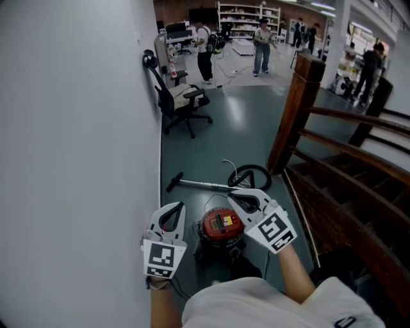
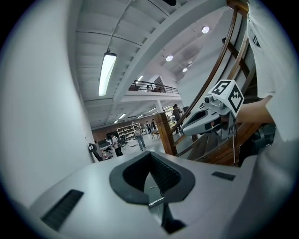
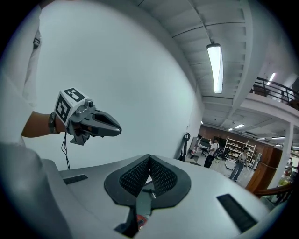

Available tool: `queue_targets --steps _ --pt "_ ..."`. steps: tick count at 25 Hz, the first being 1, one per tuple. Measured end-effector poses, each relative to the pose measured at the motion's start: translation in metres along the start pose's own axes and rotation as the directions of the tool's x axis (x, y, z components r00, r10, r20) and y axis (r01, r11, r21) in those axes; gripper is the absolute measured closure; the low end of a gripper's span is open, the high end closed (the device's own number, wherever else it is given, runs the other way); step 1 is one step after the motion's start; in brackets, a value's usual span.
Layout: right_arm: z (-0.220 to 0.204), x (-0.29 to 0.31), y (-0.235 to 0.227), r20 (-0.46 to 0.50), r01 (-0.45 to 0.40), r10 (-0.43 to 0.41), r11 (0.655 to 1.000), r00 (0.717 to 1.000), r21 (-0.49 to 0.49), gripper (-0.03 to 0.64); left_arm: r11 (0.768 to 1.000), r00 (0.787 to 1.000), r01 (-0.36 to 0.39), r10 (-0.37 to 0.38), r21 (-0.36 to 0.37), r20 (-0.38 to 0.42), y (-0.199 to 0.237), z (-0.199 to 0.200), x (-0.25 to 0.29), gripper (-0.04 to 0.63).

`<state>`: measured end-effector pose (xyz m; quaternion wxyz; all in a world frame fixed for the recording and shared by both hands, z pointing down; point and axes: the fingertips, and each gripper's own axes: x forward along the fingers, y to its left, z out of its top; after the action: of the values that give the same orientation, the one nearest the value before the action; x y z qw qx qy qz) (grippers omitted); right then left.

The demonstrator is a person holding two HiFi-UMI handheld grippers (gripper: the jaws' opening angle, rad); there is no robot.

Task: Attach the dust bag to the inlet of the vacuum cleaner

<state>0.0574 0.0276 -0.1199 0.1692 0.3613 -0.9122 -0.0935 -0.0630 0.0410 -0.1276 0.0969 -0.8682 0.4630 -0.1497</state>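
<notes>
A red canister vacuum cleaner (image 1: 221, 228) stands on the grey floor just in front of me, between the two grippers as the head view shows them. Its black hose (image 1: 248, 175) and wand (image 1: 195, 184) lie on the floor behind it. No dust bag shows in any view. My left gripper (image 1: 175, 207) is held up left of the vacuum, jaws shut and empty. My right gripper (image 1: 238, 194) is up on the vacuum's right, also shut with nothing in it. Each gripper view shows its own closed pads, left gripper (image 2: 150, 155) and right gripper (image 3: 149, 158), pointing roughly level across the room.
A white wall (image 1: 77, 141) runs along my left. A wooden stair railing (image 1: 333, 160) with a post (image 1: 296, 109) rises on the right. An office chair (image 1: 182, 102) stands further back by the wall. Several people stand by shelves (image 1: 246, 19) at the far end.
</notes>
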Motion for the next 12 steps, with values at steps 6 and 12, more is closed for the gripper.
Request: queue_targets --steps 6,12 --pt "0.008 -0.009 0.009 -0.013 -0.006 0.005 0.998 1.000 -0.061 0.589 0.998 1.000 0.002 0.000 0.059 -0.030 -0.005 -0.003 -0.004 0.595" --pt "0.009 -0.015 0.009 -0.028 0.004 -0.006 0.996 1.000 -0.084 0.589 0.996 0.999 0.023 -0.019 0.090 -0.042 -0.013 -0.001 0.000 0.595"
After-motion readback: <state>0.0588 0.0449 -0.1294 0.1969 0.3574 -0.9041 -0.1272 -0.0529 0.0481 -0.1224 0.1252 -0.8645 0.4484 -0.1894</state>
